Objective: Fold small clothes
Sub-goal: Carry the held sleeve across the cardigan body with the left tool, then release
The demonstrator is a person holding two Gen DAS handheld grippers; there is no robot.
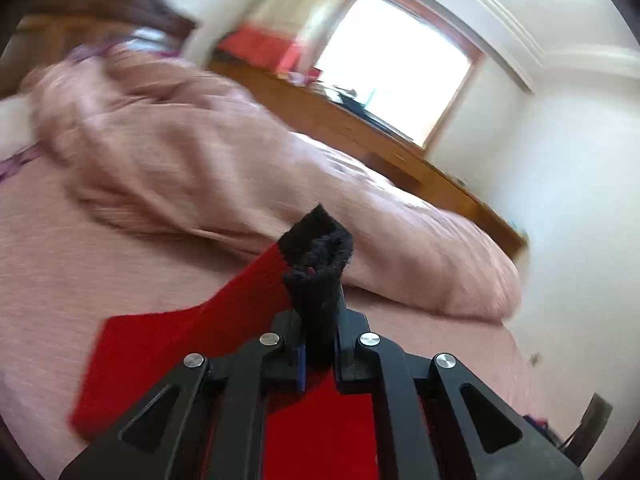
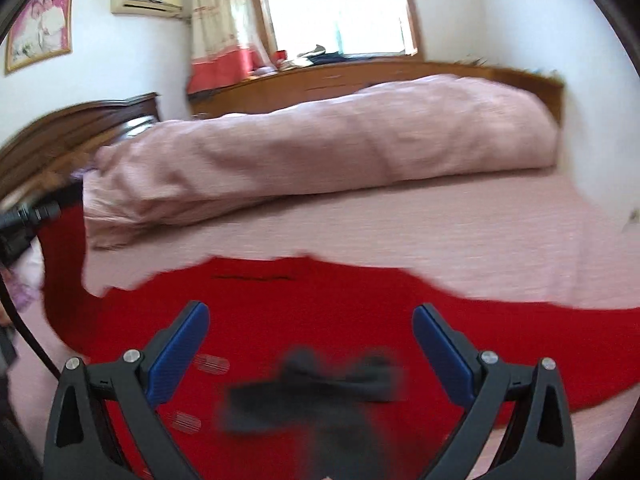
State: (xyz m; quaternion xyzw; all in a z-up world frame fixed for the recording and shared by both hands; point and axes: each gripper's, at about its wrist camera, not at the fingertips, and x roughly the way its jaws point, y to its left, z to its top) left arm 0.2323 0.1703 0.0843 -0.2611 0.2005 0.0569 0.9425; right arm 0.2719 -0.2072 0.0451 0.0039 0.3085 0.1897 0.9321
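Pink bed (image 2: 440, 232) beneath; left hand-held gripper (image 1: 320, 344) is clamped on a black sock (image 1: 320, 264) above red cloth (image 2: 320, 320), right hand-held gripper (image 2: 312, 344) spread apart over another blurred dark sock (image 2: 312, 392).

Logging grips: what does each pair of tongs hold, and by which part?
Left tongs: shut on the red knit garment's black cuff. Right tongs: open, holding nothing.
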